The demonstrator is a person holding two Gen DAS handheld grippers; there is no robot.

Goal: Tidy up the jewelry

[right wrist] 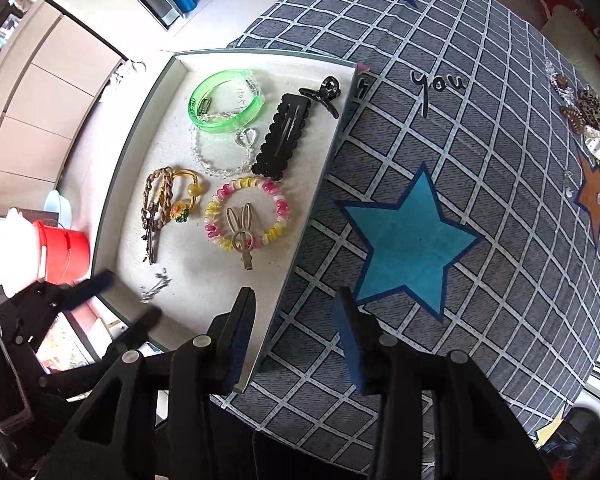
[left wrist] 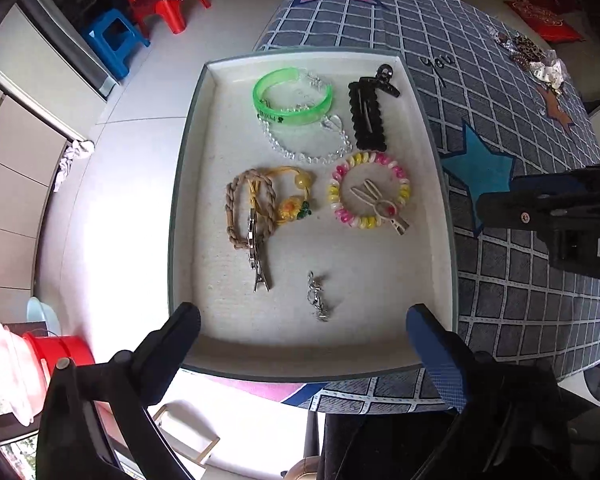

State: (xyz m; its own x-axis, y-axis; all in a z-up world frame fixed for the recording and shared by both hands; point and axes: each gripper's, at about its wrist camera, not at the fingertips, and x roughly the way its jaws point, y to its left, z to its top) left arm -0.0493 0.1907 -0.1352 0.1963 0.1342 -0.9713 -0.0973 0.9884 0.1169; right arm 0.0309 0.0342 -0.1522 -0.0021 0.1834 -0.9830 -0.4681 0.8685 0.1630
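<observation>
Silver chain [left wrist: 318, 297] lying loose at the near end of the tray [left wrist: 188, 184], nearer than the bangle [left wrist: 294, 98], clips and hair ties; left gripper [left wrist: 302, 322] above it, jaws wide and empty; right gripper [right wrist: 296, 300] straddling the tray's right wall, jaws partly open, empty.

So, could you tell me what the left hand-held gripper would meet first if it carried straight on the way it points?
Probably the small silver chain on the tray floor. The open left hand-held gripper points steeply down over it, empty; depth is uncertain.
</observation>
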